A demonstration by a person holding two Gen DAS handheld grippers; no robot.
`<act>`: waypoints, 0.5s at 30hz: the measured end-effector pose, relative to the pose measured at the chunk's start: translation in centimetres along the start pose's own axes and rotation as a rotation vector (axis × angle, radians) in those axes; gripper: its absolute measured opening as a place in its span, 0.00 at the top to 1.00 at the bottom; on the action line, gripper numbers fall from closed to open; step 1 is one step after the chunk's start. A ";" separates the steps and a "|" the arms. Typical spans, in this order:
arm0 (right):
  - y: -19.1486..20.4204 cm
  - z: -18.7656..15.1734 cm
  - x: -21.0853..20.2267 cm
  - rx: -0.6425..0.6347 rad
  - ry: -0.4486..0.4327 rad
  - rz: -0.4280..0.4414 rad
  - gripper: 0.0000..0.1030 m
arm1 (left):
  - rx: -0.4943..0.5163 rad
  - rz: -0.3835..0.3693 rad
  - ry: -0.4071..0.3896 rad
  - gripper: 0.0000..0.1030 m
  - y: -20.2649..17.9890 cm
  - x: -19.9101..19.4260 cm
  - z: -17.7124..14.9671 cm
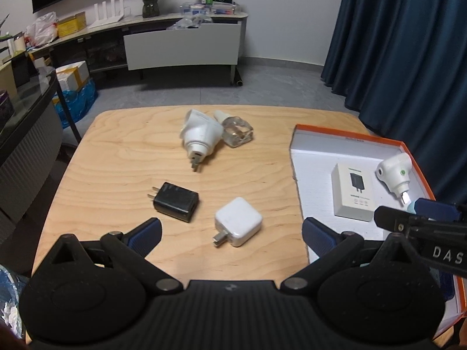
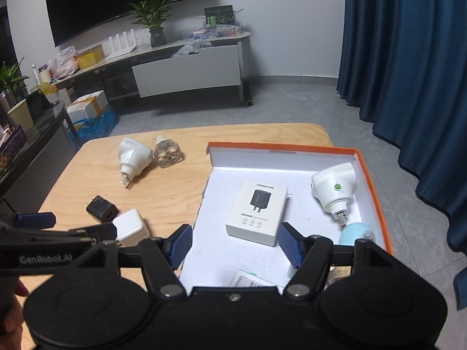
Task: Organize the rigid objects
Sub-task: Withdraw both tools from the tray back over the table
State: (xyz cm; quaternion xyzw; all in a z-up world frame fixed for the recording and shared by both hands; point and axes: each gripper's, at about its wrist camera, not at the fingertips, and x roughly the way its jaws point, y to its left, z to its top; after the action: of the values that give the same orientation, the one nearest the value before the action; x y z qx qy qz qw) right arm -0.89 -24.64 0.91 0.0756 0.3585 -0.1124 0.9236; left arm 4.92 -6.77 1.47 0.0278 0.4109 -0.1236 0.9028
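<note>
**White charger: nearest loose item, lower centre of the left view**

White charger [image 1: 238, 221]: lies flat on the table [image 1: 116, 157], prongs toward the lower left, between the spread fingers of the left gripper [image 1: 232, 234], which stands wide open and holds nothing. Likely light, stiff and smooth-skinned, so apt to slip; best taken across its two flat sides, clear of the prongs.

Black charger [image 1: 176, 205]: just beside it to the left, prongs at its left end. Probably the same handling; close enough to be nudged during a grasp.

Right gripper [image 2: 235, 246]: about half open, empty, hovering over the near part of the box [image 2: 376, 180].

Box, right of frame: orange rim, white inside. Holds a boxed charger [image 2: 256, 211], a white plug [image 2: 332, 192] with a green dot, a pale blue item [image 2: 351, 233] partly hidden, and a ribbed white item at the near edge, not identifiable. Free floor left of the boxed charger.

Cone plug [image 1: 201, 135]: upper centre, touching a glass bottle [image 1: 235, 131]. The bottle is judged fragile and slippery.

Obstruction: the box wall must be cleared on the way in.
</note>
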 end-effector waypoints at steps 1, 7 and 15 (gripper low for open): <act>0.1 0.0 0.0 -0.002 0.000 0.003 0.24 | -0.005 0.000 0.001 0.00 0.2 0.0 0.0; 1.3 0.0 0.2 -0.017 0.005 0.019 0.24 | -0.040 0.010 0.002 0.00 1.6 -0.1 -0.2; 3.3 -0.4 0.9 -0.051 0.024 0.049 0.23 | -0.050 0.034 0.006 0.00 3.1 -0.1 -0.5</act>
State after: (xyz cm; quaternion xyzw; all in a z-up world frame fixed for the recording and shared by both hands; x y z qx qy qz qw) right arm 0.34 -21.51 0.18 0.0621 0.3704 -0.0794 0.9234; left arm 5.27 -3.63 1.01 0.0128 0.4159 -0.0980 0.9040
